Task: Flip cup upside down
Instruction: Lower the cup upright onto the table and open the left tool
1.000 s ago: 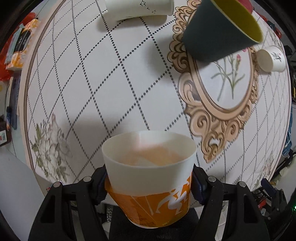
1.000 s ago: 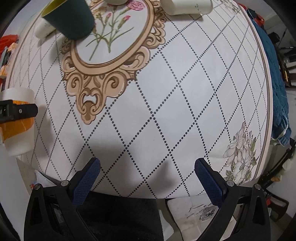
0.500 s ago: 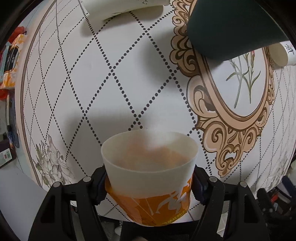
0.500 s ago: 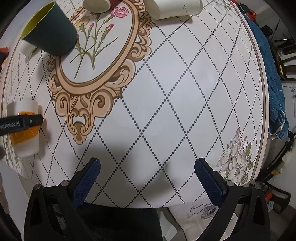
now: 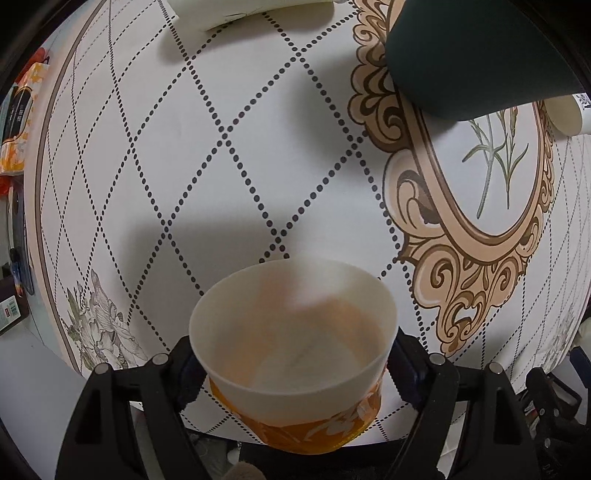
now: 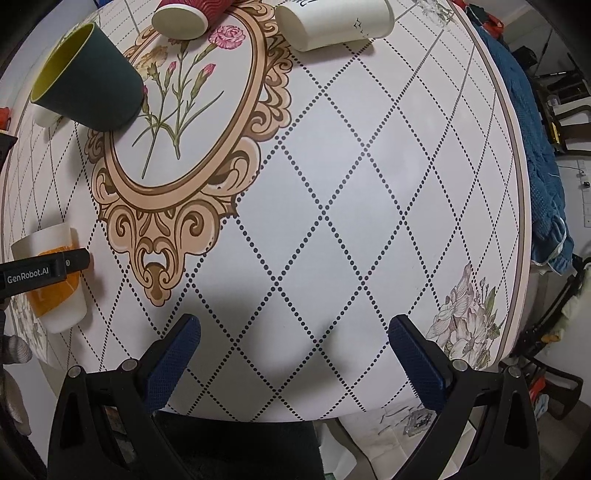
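My left gripper (image 5: 293, 363) is shut on a white paper cup with an orange band (image 5: 295, 354), held by its sides with the open mouth tilted up toward the camera. In the right wrist view the same cup (image 6: 51, 295) stands upright over the table's left front edge, with the left gripper's finger (image 6: 44, 273) across its band. I cannot tell whether its base touches the table. My right gripper (image 6: 293, 350) is open and empty above the table's front middle.
A dark green cup with a yellow inside (image 6: 85, 81) stands on the floral medallion. A white cup (image 6: 332, 26) and a red cup (image 6: 184, 18) lie on their sides at the back. A small white cup (image 5: 569, 114) lies behind the green one. Blue cloth (image 6: 535, 147) is off the right edge.
My left gripper has carried the cup forward over the table, closer to the green cup, and tilted its mouth more toward the camera. My right gripper has drawn back and risen slightly, still open.
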A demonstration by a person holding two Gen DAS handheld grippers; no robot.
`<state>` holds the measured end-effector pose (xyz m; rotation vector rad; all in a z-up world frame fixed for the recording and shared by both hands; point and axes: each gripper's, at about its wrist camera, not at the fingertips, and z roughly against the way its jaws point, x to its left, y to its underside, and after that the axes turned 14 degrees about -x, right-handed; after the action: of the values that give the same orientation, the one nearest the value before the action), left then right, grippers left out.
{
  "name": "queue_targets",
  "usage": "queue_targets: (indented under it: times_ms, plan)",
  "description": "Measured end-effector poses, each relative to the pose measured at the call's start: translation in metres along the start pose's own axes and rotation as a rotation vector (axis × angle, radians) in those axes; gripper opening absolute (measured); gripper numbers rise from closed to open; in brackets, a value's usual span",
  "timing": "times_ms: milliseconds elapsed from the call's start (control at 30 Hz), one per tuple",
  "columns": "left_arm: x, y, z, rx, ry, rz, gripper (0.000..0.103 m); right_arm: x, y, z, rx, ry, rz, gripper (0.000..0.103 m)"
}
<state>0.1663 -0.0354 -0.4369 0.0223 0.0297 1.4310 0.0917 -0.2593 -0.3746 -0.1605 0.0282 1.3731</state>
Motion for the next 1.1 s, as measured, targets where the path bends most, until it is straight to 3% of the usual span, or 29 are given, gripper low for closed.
queue_targets:
  times_ms: [100,200,433,600,767,1100]
  plan:
    - [0.003,0.002,0.007,-0.004,0.008,-0.005,0.082,0.001,0.001,0.001,-0.001,0.0,-0.002,0.103]
    - [0.004,0.004,0.015,-0.019,0.013,-0.01,0.093,0.0,0.002,0.001,-0.002,-0.001,-0.003,0.103]
    - [0.009,0.005,0.036,-0.062,0.002,-0.02,0.093,-0.001,0.007,0.007,-0.013,-0.004,-0.011,0.103]
    - [0.019,0.011,0.075,-0.142,-0.01,-0.011,0.093,-0.001,0.01,0.022,-0.034,-0.019,-0.021,0.103]
    - [0.03,0.043,0.134,-0.271,-0.06,-0.011,0.093,0.004,0.02,0.058,-0.092,-0.072,-0.033,0.103]
    - [0.029,0.108,0.207,-0.415,-0.13,0.043,0.093,0.027,0.051,0.143,-0.235,-0.179,0.024,0.103]
